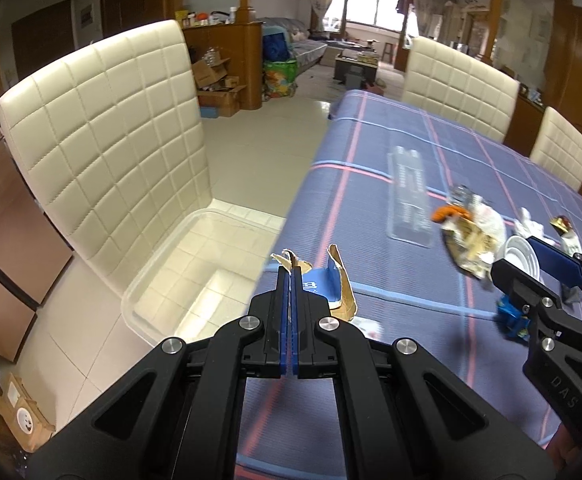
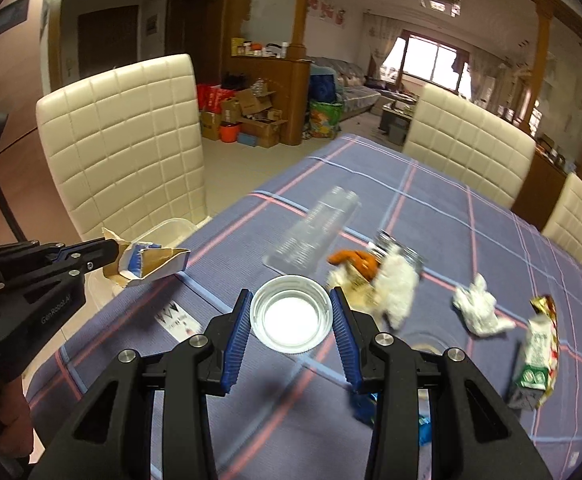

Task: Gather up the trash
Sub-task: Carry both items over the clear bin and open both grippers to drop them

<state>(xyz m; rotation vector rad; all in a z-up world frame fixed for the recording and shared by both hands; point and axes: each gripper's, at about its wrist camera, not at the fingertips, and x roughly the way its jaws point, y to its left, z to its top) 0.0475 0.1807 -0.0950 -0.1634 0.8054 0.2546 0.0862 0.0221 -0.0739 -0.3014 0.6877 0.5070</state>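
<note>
At a dining table (image 2: 431, 216) draped in a blue-grey plaid cloth, trash lies scattered between two hand-held grippers. Left of the table, on a cream quilted chair (image 1: 103, 128), sits a clear plastic bin (image 1: 163, 280), just beside the table's edge. The left gripper (image 1: 290, 276), its blue pads pressed together on a torn blue-and-white carton (image 1: 331, 284), holds the scrap above the table's left edge, near the bin; the side of this tool reads "GenRobot.AI" in the right wrist view, and the carton's own print is too small to read. Toward the table's middle lies a clear plastic tray (image 2: 315, 232), lying flat on the cloth. In front of it the right gripper (image 2: 291, 312), stamped "DAS" on its arm in the left wrist view, stands partly closed with its jaws clamped on a round white lid (image 2: 290, 314), held off the cloth. Beyond the lid rests a heap of orange peel and crumpled wrappers (image 2: 375, 276). Further right on the table lie a wad of white tissue (image 2: 477, 308) and a green-and-white snack packet (image 2: 537, 356), its lettering blurred.
</note>
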